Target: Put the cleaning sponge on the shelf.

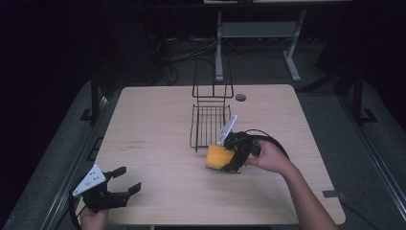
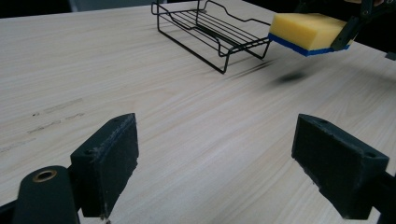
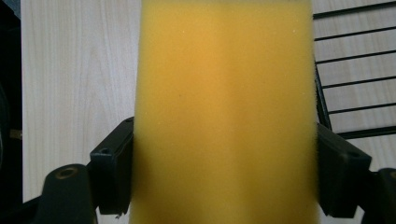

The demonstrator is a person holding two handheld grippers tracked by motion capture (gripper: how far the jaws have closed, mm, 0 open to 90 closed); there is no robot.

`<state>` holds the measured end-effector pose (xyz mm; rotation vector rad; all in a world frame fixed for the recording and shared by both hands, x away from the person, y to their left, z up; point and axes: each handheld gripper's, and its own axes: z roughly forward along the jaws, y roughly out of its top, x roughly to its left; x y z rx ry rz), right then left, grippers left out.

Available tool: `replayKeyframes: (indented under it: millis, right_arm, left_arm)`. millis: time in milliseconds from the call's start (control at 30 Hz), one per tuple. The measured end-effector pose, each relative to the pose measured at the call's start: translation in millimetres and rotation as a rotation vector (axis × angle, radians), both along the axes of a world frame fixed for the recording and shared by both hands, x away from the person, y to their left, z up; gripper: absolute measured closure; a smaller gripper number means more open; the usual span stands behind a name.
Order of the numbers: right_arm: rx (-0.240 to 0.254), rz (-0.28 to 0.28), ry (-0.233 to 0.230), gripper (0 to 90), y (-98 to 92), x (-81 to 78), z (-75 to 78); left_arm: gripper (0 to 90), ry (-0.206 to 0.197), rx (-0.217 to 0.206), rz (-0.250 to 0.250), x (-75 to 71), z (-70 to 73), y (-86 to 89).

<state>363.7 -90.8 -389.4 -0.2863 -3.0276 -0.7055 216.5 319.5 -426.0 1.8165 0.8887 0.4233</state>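
Pale wooden table (image 1: 158,158), broad, set over a dark floor. Black wire rack (image 1: 209,123) stood near the table's middle toward the far side, a tall looped back rising behind its low tray. Seen also in the left gripper view (image 2: 210,32), empty, resting flat on the wood.

Right gripper (image 1: 234,155) held by the right hand (image 1: 270,157), just in front of the rack's near end, jaws clamped on the two sides of a sponge (image 1: 219,157). Sponge yellow on top with a blue underside (image 2: 306,31), lifted clear of the table, shadow cast on the wood beneath. In the right gripper view, sponge (image 3: 224,112) squeezed between both black pads, the rack's wires at the right edge.

Left gripper (image 1: 123,182) down at the near left corner, well apart from the sponge, held by the left hand (image 1: 92,218). Jaws spread wide, nothing between them, bare wood showing in the gap (image 2: 215,158).
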Motion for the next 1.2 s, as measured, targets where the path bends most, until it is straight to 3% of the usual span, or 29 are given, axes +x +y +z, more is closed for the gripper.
replayKeyframes:
  millis: [533, 1200]
  right_arm:
    - [-0.018, 0.016, 0.002, 21.5, 12.9, 10.1, 7.2]
    - [-0.036, 0.029, 0.025, 21.5, 27.9, 37.4, 6.9]
  left_arm:
    - [14.0, -0.005, -0.001, 0.003, -0.4, 0.8, 1.8]
    - [14.0, -0.002, -0.004, 0.007, 0.4, 0.0, 3.6]
